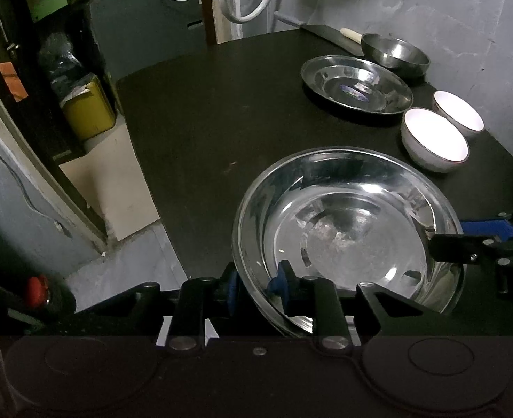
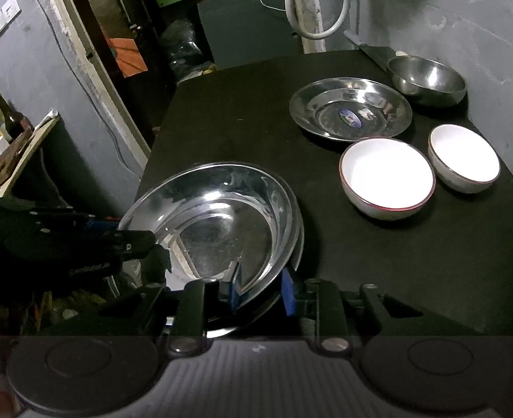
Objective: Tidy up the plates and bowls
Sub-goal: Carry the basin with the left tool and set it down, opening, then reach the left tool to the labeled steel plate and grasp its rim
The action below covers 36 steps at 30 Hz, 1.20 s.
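Large steel plate [image 1: 347, 230] at near edge of black table [image 1: 204, 132], tilted, held by both my grippers. My left gripper [image 1: 258, 287] pinches near rim, blue pads either side, closed onto it. My right gripper [image 2: 261, 291] grips opposite rim same way, jaws narrowed onto metal. Beyond: two white bowls [image 2: 387, 176] side by side, just apart. Farther back, smaller steel plate [image 2: 350, 108] flat on table, steel bowl [image 2: 427, 78] beside it near wall. White hose [image 2: 319, 3] hangs behind table.
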Available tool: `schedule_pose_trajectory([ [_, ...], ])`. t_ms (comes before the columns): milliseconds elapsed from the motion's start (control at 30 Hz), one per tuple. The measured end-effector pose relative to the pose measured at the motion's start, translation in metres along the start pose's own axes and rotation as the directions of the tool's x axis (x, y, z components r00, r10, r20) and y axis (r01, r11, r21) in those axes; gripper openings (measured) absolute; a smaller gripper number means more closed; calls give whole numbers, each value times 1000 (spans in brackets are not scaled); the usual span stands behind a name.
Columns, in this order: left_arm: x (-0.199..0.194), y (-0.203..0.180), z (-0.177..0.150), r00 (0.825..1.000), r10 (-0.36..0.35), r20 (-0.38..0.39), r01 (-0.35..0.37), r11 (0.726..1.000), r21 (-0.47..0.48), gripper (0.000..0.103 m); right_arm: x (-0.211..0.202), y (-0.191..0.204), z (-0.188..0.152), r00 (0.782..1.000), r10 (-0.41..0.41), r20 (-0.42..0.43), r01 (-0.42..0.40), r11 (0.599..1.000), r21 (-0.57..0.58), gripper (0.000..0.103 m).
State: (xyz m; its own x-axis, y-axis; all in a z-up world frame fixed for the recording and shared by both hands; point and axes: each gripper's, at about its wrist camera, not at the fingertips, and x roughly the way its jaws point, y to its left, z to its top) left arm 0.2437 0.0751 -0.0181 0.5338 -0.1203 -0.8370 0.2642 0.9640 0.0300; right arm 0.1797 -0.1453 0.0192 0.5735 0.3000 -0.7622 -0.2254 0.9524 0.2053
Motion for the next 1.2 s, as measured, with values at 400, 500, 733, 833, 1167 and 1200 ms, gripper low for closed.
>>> schedule_pose_trajectory([
  [400, -2, 6, 2, 1000, 6, 0, -6, 999, -35, 42, 0, -7, -3, 1000, 6, -12, -6, 1000, 17, 34],
  [500, -4, 9, 7, 1000, 11, 23, -10, 998, -55, 61, -1, -11, -2, 1000, 6, -3, -6, 1000, 29, 43],
  [733, -2, 14, 36, 995, 12, 101, -5, 997, -75, 101, -10, -25, 9, 999, -3, 53, 1, 999, 41, 71],
  [833, 3, 19, 51, 992, -4, 127, 18, 994, -106, 102, -12, -32, 17, 997, -4, 83, 1, 999, 42, 85],
  [1167, 50, 14, 99, 961, -154, 231, 211, 946, -246, 102, 2, -69, 62, 974, -126, 190, 125, 992, 19, 103],
  [1200, 55, 12, 104, 957, -163, 240, 226, 938, -261, 102, 4, -74, 66, 970, -142, 195, 141, 990, 21, 103],
])
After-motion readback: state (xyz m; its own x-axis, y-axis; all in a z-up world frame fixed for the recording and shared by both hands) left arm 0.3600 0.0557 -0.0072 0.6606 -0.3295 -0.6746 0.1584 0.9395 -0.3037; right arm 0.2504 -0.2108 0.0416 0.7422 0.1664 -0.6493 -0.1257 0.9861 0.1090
